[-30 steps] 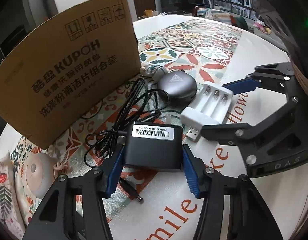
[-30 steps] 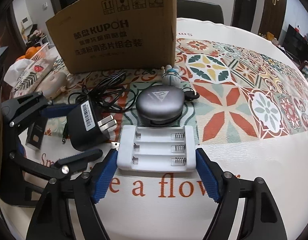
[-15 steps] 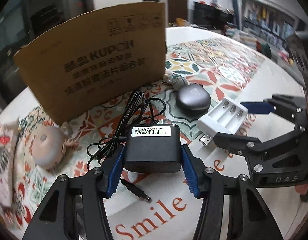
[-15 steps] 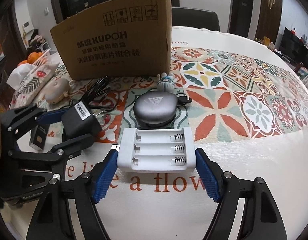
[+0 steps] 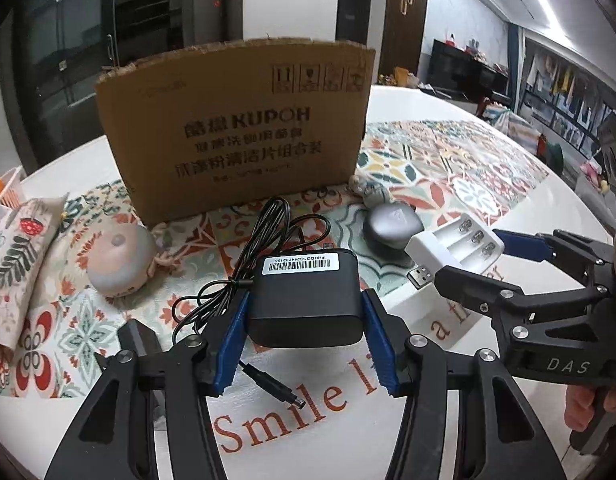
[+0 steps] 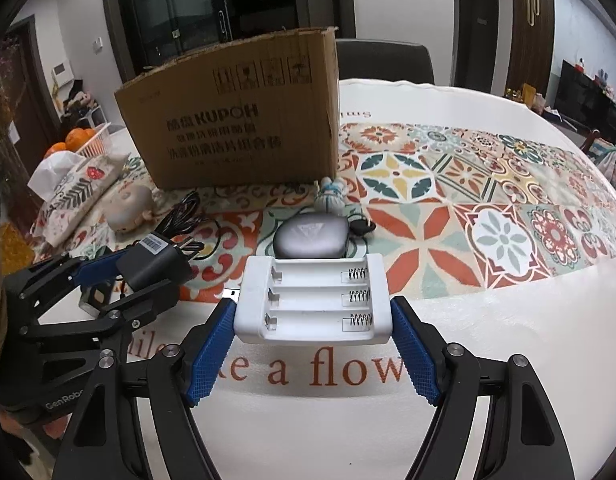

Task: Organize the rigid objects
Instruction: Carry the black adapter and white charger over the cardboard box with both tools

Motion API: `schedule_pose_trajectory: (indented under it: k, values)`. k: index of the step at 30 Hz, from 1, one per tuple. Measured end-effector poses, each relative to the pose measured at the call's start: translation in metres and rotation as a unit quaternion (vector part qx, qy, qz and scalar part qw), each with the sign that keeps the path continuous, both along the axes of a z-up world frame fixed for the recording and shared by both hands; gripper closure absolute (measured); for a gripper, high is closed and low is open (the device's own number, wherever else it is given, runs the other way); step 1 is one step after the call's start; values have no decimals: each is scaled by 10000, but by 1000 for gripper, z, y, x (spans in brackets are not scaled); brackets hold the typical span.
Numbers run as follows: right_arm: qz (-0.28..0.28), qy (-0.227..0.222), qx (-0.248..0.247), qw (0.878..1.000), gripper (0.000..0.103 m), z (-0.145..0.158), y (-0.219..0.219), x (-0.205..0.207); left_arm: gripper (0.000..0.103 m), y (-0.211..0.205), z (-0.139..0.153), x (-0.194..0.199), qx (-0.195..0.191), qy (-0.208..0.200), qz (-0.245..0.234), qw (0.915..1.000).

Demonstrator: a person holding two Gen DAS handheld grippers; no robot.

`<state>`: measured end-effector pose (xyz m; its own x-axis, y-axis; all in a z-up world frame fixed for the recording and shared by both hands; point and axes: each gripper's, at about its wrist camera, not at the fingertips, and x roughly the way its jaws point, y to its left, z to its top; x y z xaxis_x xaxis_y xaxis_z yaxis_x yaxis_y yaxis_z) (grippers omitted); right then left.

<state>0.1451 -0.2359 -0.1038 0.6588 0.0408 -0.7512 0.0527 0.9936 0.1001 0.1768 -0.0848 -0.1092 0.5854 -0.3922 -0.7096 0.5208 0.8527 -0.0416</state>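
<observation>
Two rigid items are being held off the table point(image 6: 508, 360), one per gripper. The left gripper point(image 5: 306, 342) is clamping a black power adapter point(image 5: 306, 300) between its blue pads point(image 5: 378, 346), barcode label facing up, jaws closed against the adapter's two sides; the adapter is hanging above the near part of the table, over the printed "Smile" lettering. Its black cable point(image 5: 268, 236) is trailing back toward the cardboard box point(image 5: 236, 132), and the barrel plug point(image 5: 274, 384) is lying on the white surface just below the adapter. The right gripper point(image 6: 312, 348) is gripping a white three-slot battery charger point(image 6: 312, 300), slots up and springs to the right, jaws closed on its short ends; the charger is sitting above the near edge of the patterned cloth point(image 6: 488, 220). Just behind the charger a grey oval case point(image 6: 310, 236) is lying on the cloth, with a small figurine point(image 6: 330, 200) beyond it by the box's right corner. The box is standing upright toward the far edge. A round pinkish toy point(image 5: 122, 260) is resting left of the cable, near a patterned tissue pouch point(image 5: 16, 252) at the table's left edge.
</observation>
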Motion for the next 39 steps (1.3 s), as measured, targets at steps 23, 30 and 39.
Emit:
schedule_pose_trajectory:
  k: [23,30,39]
  values:
    - [8,-1092,-5,9940,26,76,5,1,49,23,76,0,-405,-708,636,9946]
    - [64,-1396,2,9902,26,100,11,11,49,31,103,8,-395,-1017,744,9912]
    - [117,-1670,91,9858,26,129,13,30,49,32,136,28,-555,-1175,798,9883]
